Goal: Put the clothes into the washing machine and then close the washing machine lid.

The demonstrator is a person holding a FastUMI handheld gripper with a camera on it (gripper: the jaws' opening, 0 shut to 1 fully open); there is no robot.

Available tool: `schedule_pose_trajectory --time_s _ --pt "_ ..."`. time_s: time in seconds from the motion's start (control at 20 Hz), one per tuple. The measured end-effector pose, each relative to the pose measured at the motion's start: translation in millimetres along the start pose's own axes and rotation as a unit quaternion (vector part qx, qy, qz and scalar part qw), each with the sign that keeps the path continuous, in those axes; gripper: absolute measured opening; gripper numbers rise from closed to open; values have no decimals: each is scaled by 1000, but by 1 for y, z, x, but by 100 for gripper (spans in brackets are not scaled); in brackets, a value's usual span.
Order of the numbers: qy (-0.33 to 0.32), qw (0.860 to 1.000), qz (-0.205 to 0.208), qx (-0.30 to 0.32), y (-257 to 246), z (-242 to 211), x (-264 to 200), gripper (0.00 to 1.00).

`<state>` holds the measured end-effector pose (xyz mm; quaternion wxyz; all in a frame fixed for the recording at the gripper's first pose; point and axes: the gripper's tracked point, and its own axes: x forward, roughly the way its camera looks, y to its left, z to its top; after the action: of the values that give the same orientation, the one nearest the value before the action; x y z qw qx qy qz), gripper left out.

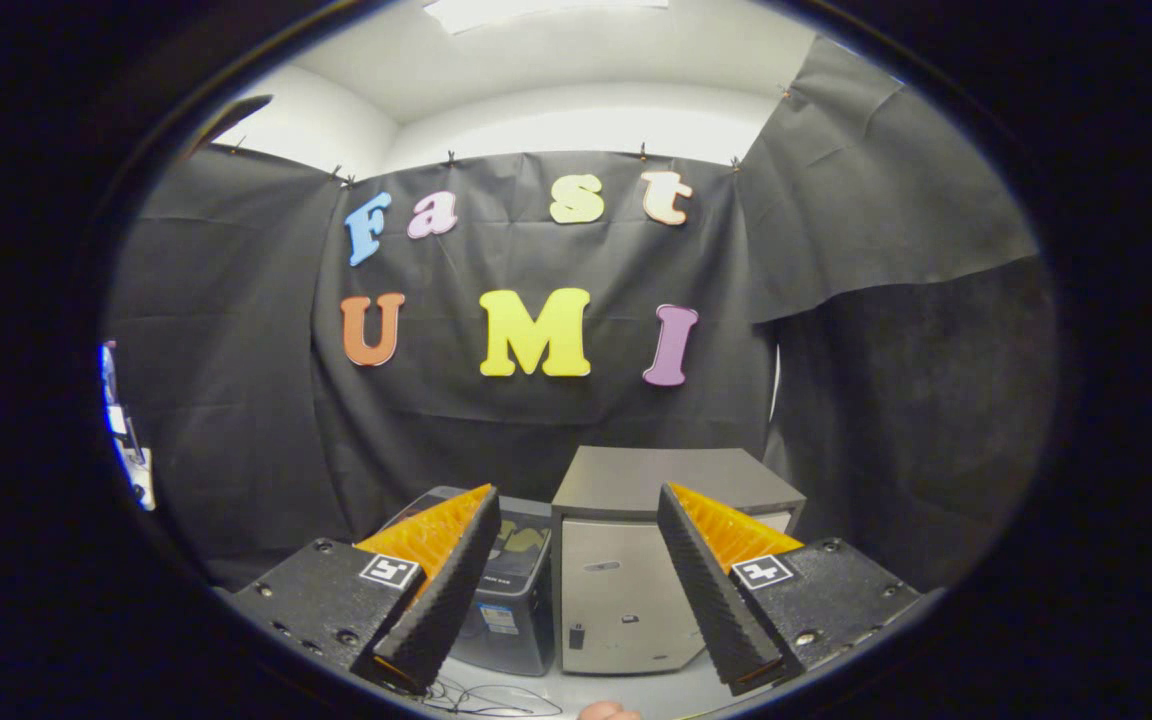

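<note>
My gripper (576, 492) is open, its orange-and-black fingers (456, 560) spread wide with nothing between them. Beyond the left finger stands a small dark washing machine (514, 600) on a white surface, partly hidden by that finger. Pale yellow shapes (524, 540) show at its top; I cannot tell whether they are clothes or whether the lid is up. The machine is well ahead of the fingertips and nothing touches it.
A grey boxy cabinet (626, 590) with a flat dark top stands right beside the washing machine, seen between the fingers. Thin cables (481, 695) lie on the white surface (656, 690) in front. A fingertip (606, 712) shows below the fingers. Black cloth walls close in behind and at both sides.
</note>
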<state>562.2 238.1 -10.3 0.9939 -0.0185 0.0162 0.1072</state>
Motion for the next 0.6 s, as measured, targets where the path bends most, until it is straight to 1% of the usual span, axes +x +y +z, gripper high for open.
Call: schedule_pose_trajectory --time_s 0.6 --pt "-5 1000 -3 1 -1 4 0 99"
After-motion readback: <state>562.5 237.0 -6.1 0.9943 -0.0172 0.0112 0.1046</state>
